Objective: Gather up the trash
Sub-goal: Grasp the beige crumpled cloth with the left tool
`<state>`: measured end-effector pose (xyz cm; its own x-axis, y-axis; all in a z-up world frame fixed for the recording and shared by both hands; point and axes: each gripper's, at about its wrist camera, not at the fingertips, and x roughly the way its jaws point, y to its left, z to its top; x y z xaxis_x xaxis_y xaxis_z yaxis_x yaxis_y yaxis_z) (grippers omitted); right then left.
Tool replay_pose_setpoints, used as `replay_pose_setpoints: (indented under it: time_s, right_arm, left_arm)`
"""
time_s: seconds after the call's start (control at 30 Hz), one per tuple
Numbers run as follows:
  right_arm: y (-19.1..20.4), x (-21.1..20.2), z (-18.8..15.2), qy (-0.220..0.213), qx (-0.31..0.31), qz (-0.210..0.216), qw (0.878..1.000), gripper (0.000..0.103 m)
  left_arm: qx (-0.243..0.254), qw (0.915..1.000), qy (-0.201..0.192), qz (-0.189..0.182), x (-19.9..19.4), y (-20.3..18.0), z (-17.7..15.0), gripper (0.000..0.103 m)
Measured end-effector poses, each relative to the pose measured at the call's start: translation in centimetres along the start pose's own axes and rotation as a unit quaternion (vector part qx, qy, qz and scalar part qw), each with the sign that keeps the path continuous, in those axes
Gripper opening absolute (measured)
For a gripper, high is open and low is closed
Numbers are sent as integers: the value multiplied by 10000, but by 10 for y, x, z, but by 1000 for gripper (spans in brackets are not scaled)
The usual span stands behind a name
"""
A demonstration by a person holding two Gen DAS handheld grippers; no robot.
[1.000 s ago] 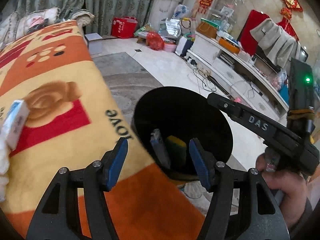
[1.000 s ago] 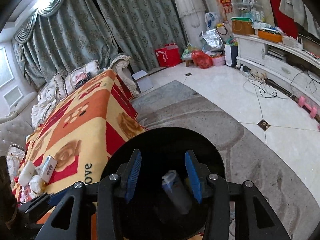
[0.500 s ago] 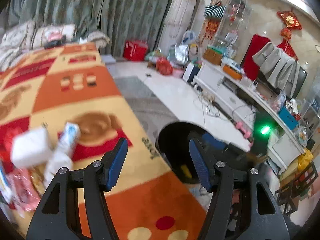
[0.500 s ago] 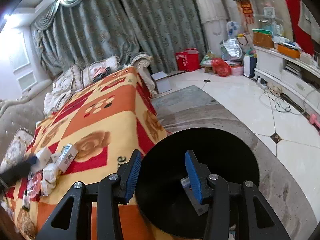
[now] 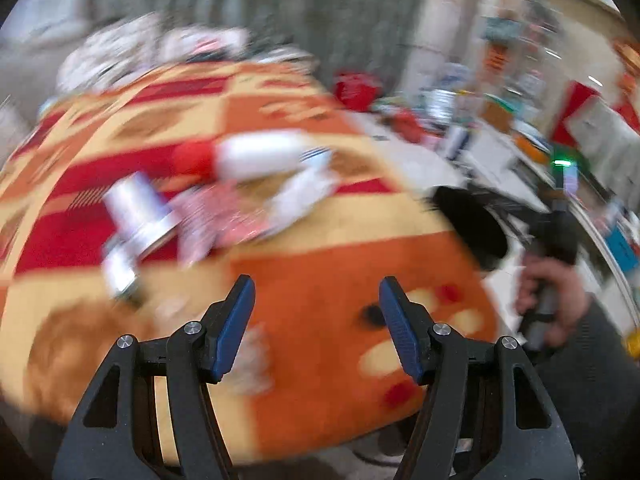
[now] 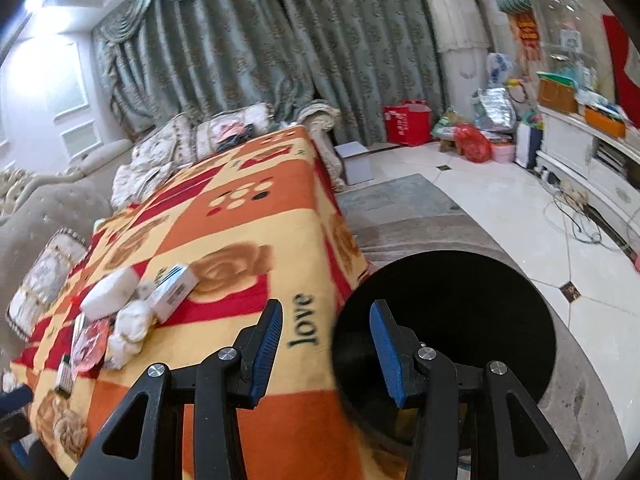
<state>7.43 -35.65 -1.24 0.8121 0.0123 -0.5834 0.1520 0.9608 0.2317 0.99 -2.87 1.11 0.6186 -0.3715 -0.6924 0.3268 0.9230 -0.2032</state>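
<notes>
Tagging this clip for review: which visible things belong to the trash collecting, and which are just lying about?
Job:
- black bin
- white box
- white block
- crumpled tissues
- pink wrapper

Lying about:
- patterned blanket
- cushions
- red bag
- floor cables

- Heavy grey-green patterned curtains [image 6: 256, 52] with a swagged valance covered the back wall.
- A bright ceiling light [image 6: 34, 0] glowed in the upper left corner.
- A pale panelled wall [image 6: 60, 92] stood left of the curtains.
- A cream tufted sofa [image 6: 44, 216] with patterned cushions sat at the left.
- An orange, red and yellow patchwork blanket [image 6: 248, 224] covered a long low table.
- Glossy white floor tiles [image 6: 520, 208] with small dark diamond insets lay to the right, beside a grey rug [image 6: 404, 204].
- A white cabinet [image 6: 592, 160] ran along the right wall.
</notes>
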Motion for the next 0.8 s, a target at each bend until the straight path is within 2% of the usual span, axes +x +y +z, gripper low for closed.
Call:
replay_pose_setpoints:
  time_s: [0.13, 0.3, 0.4, 0.47, 0.5, 0.6, 0.8]
  right_arm:
    - [24, 4, -7, 87, -307, 164, 9994, 43]
    - [50, 4, -20, 122, -604, 469, 9970, 43]
    - [69, 5, -28, 155, -823, 736, 9938, 43]
    - [84, 10, -33, 276, -928, 1047, 9898, 44]
    - [88, 13, -35, 339, -907, 1196, 9881, 44]
    - [109, 29, -37, 592, -710, 1661, 9818, 44]
    - [153, 78, -29, 1161, -146, 2150, 9696, 44]
  left_arm:
    - [-589, 9976, 88, 357, 10, 38, -17, 64]
    - [-603, 9964, 338, 488, 41, 43, -21, 64]
    - [-783, 9947, 484, 459, 53, 46, -25, 63]
    - [-717, 9950, 433, 550, 52, 46, -27, 57]
    - [-648, 9952, 422, 592, 53, 46, -29, 42]
    - [-593, 9963, 310, 545, 48, 48, -34, 31]
    - [-572, 9978, 9, 321, 37, 57, -39, 28]
